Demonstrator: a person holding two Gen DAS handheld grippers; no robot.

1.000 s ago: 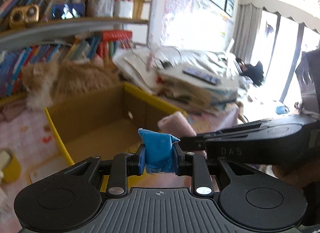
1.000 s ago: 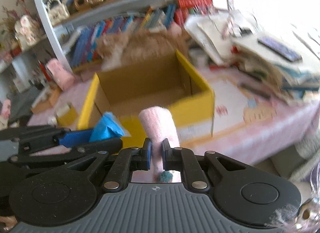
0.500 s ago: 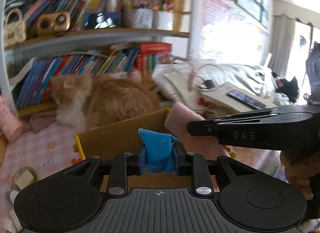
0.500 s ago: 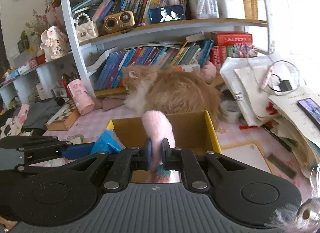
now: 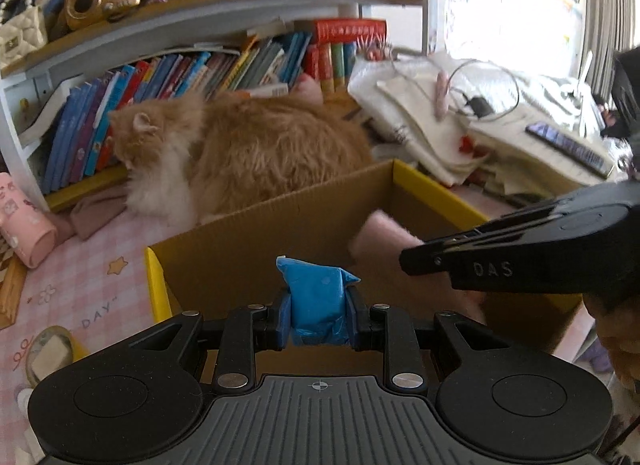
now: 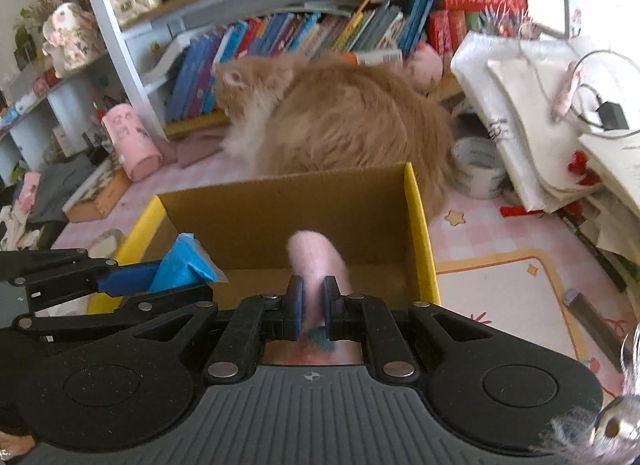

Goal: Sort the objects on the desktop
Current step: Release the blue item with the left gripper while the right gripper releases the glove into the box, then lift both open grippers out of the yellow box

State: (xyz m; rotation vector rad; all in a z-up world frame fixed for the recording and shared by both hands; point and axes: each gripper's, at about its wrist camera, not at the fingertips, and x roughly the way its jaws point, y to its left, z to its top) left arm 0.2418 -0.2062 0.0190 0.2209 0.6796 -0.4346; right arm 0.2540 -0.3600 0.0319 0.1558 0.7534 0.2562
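Observation:
My left gripper [image 5: 319, 315] is shut on a blue packet [image 5: 316, 297], held over the near edge of an open cardboard box [image 5: 280, 225] with yellow outer walls. My right gripper [image 6: 312, 305] is shut on a pink fuzzy piece [image 6: 316, 261] that sticks up over the box [image 6: 288, 217] opening. In the left wrist view the right gripper [image 5: 416, 257] reaches in from the right with the pink fuzzy piece [image 5: 380, 237]. In the right wrist view the left gripper [image 6: 176, 279] and its blue packet [image 6: 184, 265] sit at the box's left wall.
An orange cat [image 5: 248, 157] lies just behind the box, in front of a bookshelf [image 5: 200, 65]. A pile of papers and cloth [image 5: 460, 133] fills the right. A pink cylinder [image 6: 132, 141] and a tape roll [image 6: 478, 167] rest on the pink tablecloth [image 5: 80, 277].
Both grippers, still holding their objects, have swung left and moved forward over the box. The view turned from the window side toward the bookshelf and cat.

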